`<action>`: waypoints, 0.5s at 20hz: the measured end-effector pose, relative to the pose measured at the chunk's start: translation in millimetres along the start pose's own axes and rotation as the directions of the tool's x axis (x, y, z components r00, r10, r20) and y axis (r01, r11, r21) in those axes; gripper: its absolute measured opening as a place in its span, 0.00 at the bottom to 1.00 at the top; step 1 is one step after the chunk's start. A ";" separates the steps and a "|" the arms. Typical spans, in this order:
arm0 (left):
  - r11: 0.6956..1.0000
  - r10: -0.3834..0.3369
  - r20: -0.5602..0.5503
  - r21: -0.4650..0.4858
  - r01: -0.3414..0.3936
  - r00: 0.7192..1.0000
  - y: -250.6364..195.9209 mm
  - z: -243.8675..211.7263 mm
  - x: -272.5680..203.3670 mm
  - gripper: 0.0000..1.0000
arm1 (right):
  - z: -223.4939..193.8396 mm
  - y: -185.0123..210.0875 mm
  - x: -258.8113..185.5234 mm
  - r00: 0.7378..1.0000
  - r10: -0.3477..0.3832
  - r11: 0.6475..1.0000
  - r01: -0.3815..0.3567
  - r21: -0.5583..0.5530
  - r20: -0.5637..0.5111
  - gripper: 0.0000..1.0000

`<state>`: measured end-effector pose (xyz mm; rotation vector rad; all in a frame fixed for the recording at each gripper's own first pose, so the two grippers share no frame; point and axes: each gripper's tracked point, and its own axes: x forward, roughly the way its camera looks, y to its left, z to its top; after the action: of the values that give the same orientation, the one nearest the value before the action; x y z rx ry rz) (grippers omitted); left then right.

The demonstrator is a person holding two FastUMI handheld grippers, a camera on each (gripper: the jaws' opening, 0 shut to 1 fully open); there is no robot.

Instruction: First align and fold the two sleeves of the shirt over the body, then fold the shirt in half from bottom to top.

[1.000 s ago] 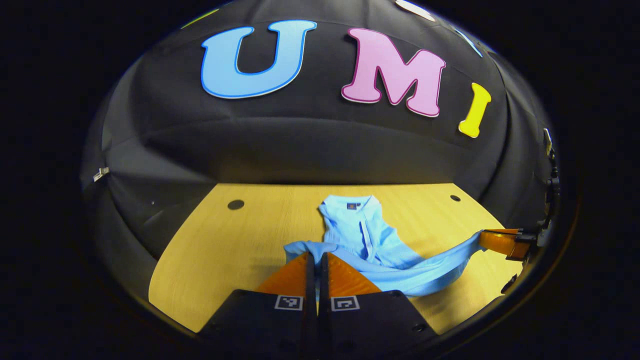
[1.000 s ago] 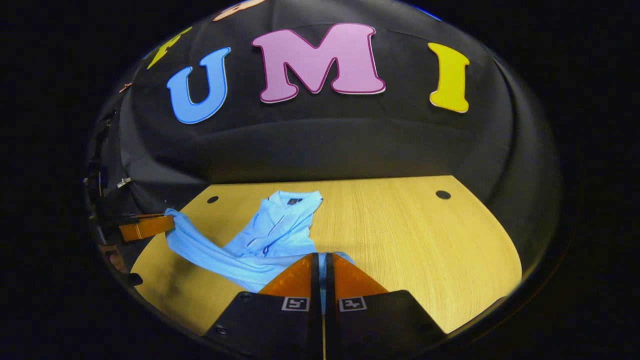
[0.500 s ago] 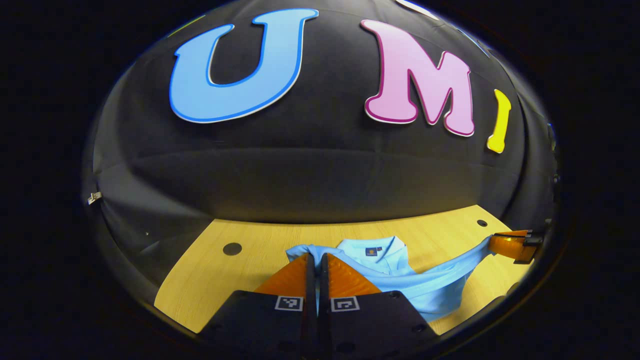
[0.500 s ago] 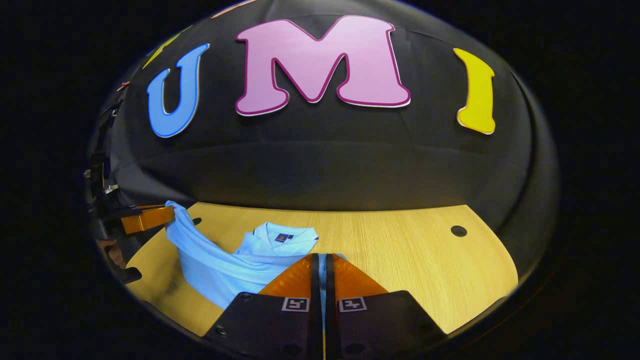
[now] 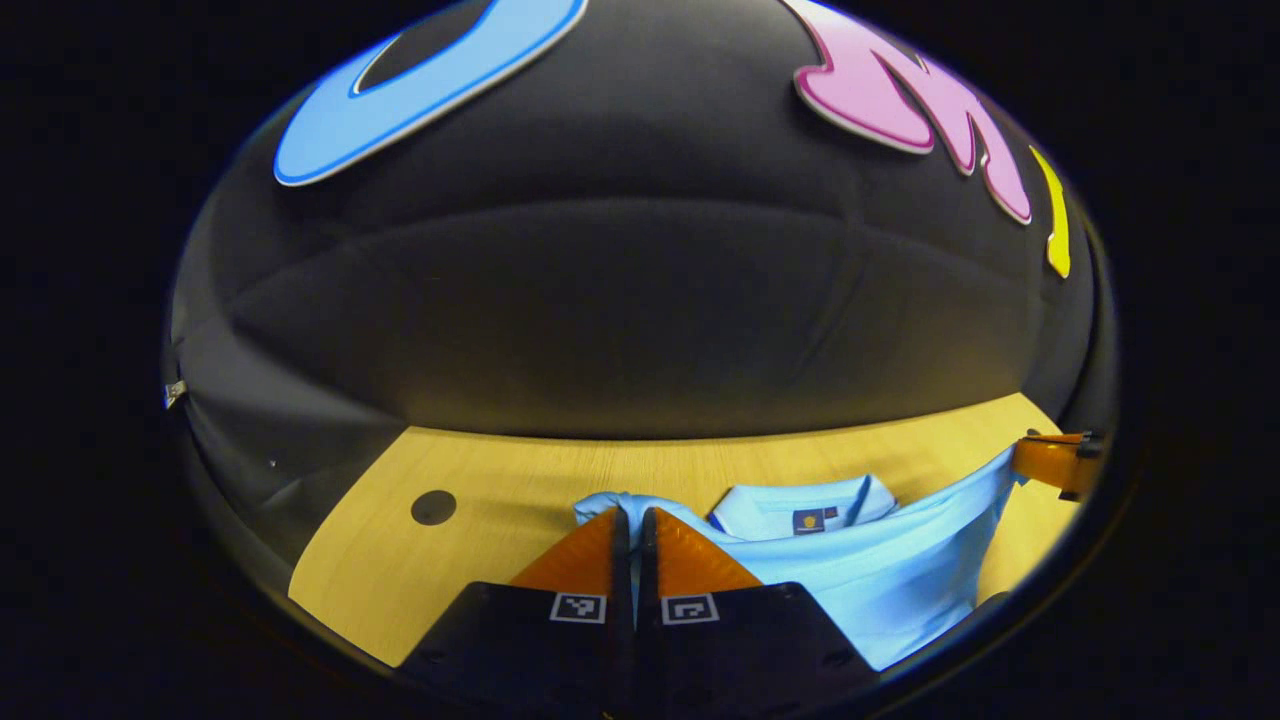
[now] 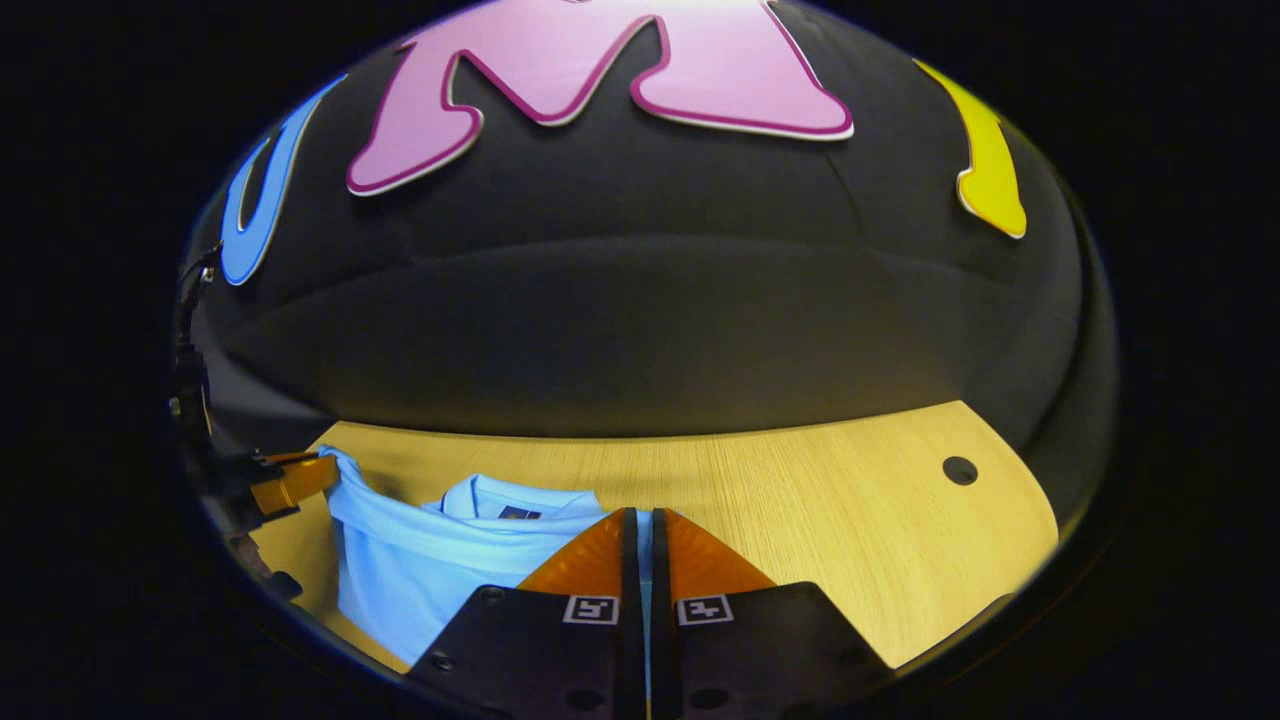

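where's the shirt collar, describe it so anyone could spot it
On the wooden table, a light blue shirt hangs stretched between the two grippers. Its collar lies just beyond that raised edge, marked by a small dark label inside.

The shirt [image 5: 880, 580] lies on the table [image 5: 480, 500], its collar [image 5: 800, 505] toward the booth wall [image 5: 620, 300], a round hole [image 5: 433, 507] left of it.

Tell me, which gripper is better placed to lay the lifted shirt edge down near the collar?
Neither clearly. The left gripper and the right gripper are each shut on a corner of the shirt, both raised close to the collar, so they should probably lower together.
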<state>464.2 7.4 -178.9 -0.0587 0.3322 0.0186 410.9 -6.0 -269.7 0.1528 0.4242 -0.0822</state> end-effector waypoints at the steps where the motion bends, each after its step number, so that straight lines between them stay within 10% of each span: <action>1: 1.000 0.012 -0.017 -0.005 -0.013 1.000 1.1 -6.8 5.9 0.06 | -6.3 0.3 9.5 1.000 -0.004 1.000 0.004 -0.002 -0.018 0.06; 10: 0.998 0.053 -0.113 0.050 -0.047 0.992 4.6 -45.3 35.5 0.06 | -64.2 -4.8 51.3 0.985 -0.034 0.999 0.035 0.007 -0.168 0.06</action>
<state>482.9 9.6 -233.5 -0.0043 0.4482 0.0571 431.1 -2.5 -349.4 0.1625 0.5952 -0.1058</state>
